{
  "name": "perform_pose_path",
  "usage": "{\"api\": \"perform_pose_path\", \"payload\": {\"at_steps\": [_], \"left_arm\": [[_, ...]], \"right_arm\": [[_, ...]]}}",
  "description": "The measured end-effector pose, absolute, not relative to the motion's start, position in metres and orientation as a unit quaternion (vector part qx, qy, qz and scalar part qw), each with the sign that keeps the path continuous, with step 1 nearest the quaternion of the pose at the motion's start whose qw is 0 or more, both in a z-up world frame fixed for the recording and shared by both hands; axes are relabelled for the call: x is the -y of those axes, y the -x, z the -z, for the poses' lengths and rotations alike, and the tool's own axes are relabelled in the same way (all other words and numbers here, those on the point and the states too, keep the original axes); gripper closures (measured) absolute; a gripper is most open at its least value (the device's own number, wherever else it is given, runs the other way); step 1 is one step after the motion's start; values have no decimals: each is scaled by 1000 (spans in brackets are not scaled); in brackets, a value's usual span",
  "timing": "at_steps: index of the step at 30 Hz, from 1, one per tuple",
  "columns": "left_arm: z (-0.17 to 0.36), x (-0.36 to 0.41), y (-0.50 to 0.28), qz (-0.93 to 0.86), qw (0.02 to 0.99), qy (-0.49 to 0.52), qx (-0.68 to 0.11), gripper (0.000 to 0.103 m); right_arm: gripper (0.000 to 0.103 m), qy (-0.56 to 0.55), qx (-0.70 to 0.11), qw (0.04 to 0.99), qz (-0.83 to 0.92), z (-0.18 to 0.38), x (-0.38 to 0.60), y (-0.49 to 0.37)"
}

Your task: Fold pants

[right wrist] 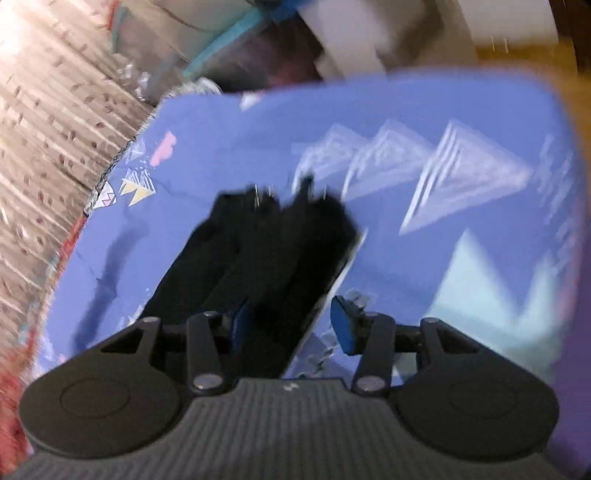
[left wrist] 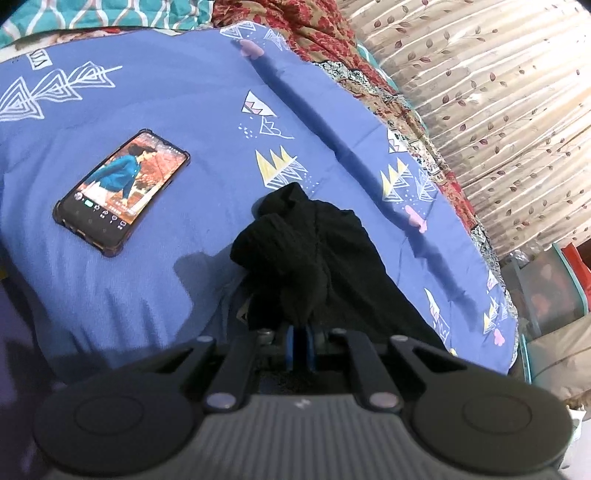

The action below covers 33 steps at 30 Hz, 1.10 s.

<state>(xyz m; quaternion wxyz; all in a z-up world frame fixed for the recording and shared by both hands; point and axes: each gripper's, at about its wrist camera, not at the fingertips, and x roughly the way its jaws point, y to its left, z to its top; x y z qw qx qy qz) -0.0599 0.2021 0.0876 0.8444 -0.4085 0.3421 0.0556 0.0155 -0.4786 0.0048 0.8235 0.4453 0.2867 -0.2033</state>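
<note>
The black pants (left wrist: 306, 258) lie bunched on a blue patterned bedsheet (left wrist: 184, 103). My left gripper (left wrist: 300, 341) is shut, its blue pads pinching a fold of the black fabric and lifting it a little. In the blurred right wrist view the pants (right wrist: 266, 251) stretch away from the camera as a long dark strip on the bedsheet (right wrist: 424, 110). My right gripper (right wrist: 291, 328) is open, its jaws spread wide, with the fabric lying between them against the left pad.
A phone (left wrist: 122, 188) with its screen lit lies on the sheet left of the pants. A leaf-print curtain (left wrist: 498, 92) hangs along the bed's right side. Red and teal bedding (left wrist: 295, 22) is piled at the far end. Plastic storage boxes (left wrist: 546, 291) stand beyond the bed edge.
</note>
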Motion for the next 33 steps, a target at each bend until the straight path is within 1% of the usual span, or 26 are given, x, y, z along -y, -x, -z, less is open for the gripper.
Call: {"api": "perform_pose_path", "payload": {"at_steps": [1, 2, 3, 4, 6, 10, 12, 14, 15, 16, 17, 20, 24, 27, 28, 33], "left_arm": [[-89, -201, 60, -56, 845, 406, -342, 97], [-91, -202, 59, -56, 846, 405, -342, 97], [-92, -202, 59, -56, 847, 404, -342, 97], [-93, -202, 60, -56, 847, 405, -340, 97], [-95, -203, 61, -55, 847, 406, -338, 97], [-93, -206, 62, -61, 845, 408, -341, 97], [-91, -206, 61, -64, 843, 409, -343, 97], [-90, -204, 60, -69, 842, 408, -347, 97], [-89, -203, 59, -72, 842, 404, -348, 97], [-89, -202, 59, -75, 843, 403, -349, 97], [-88, -202, 59, -77, 842, 403, -351, 97], [-85, -203, 61, -75, 837, 410, -355, 97], [-83, -205, 62, -80, 835, 408, -361, 97], [-82, -204, 58, -82, 835, 403, -365, 97], [-82, -204, 57, -83, 836, 401, -366, 97], [-82, -199, 54, -88, 836, 397, -368, 97]], "right_arm": [[58, -461, -281, 819, 195, 2, 477, -21], [71, -468, -272, 818, 193, 5, 477, -24], [93, -475, -270, 815, 193, 4, 476, -26], [94, -491, -265, 808, 189, 1, 476, -25], [94, -506, -222, 816, 169, -17, 477, -11], [94, -497, -151, 844, 134, -76, 474, 11], [94, -475, -126, 862, 125, -105, 471, 12], [87, -433, -147, 878, 142, -124, 465, 0], [68, -416, -164, 881, 156, -127, 462, -9], [28, -402, -181, 882, 164, -127, 460, -20], [16, -385, -203, 884, 173, -124, 458, -32], [18, -341, -212, 895, 193, -112, 456, -43], [18, -344, -195, 895, 206, -88, 464, -21], [27, -366, -229, 875, 220, -62, 479, -8], [28, -370, -241, 869, 224, -55, 482, -9], [28, -363, -279, 860, 227, -39, 483, -27]]}}
